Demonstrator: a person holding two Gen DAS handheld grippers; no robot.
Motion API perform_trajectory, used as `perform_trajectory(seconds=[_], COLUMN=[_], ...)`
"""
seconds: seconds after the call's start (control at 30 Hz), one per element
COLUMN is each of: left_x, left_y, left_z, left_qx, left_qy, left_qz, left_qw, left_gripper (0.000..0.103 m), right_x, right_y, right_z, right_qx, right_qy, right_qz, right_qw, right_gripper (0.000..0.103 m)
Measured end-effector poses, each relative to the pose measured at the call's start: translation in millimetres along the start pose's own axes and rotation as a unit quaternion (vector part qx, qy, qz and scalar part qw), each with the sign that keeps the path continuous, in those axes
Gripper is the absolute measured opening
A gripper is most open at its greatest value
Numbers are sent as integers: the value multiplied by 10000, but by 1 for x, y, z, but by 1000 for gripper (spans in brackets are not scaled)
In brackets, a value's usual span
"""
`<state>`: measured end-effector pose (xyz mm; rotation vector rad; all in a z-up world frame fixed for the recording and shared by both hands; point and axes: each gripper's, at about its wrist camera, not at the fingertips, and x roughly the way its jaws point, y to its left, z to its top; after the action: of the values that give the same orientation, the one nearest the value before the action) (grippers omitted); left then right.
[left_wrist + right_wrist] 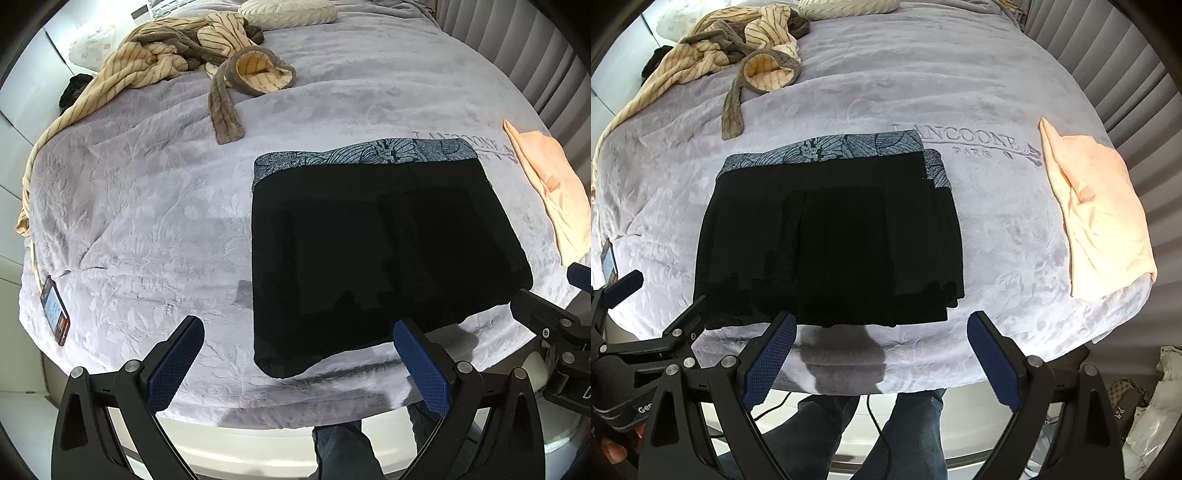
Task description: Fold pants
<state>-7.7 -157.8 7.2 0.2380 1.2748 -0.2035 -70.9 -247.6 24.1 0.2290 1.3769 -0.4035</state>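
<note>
The black pants (376, 254) lie folded into a flat rectangle on the lavender bed cover, their grey patterned waistband (369, 155) at the far edge. They also show in the right wrist view (831, 240). My left gripper (299, 354) is open and empty, held above the near edge of the bed at the pants' near left corner. My right gripper (882, 350) is open and empty, just short of the pants' near edge. The right gripper also shows at the right of the left wrist view (554, 325), and the left gripper at the left of the right wrist view (646, 332).
A folded peach garment (1100, 210) lies right of the pants. A striped beige and brown robe (177, 55) is heaped at the far left, beside a white cushion (288, 13). A phone (55, 310) lies near the bed's left edge. The person's legs (905, 424) stand below the bed edge.
</note>
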Motion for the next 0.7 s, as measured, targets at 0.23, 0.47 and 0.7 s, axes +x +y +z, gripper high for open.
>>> perform_trajectory(seconds=[0.23,0.47,0.7], left_x=[5,5,10], left_y=[-6,-14,-18], left_z=[3,3,2], left_qx=[-115,-107,-93], left_qy=[69,36,129], left_qz=[17,22,-14], left_qw=[9999,9999,9999], left_gripper=[103,103,103], right_x=[5,12,17], right_y=[-9,-13,-13], right_z=[5,5,3], right_qx=[-88,-138,-184], right_qy=[63,160,233], right_qz=[41,83,91], right_qw=[9999,9997,9995], right_gripper=[95,95,95])
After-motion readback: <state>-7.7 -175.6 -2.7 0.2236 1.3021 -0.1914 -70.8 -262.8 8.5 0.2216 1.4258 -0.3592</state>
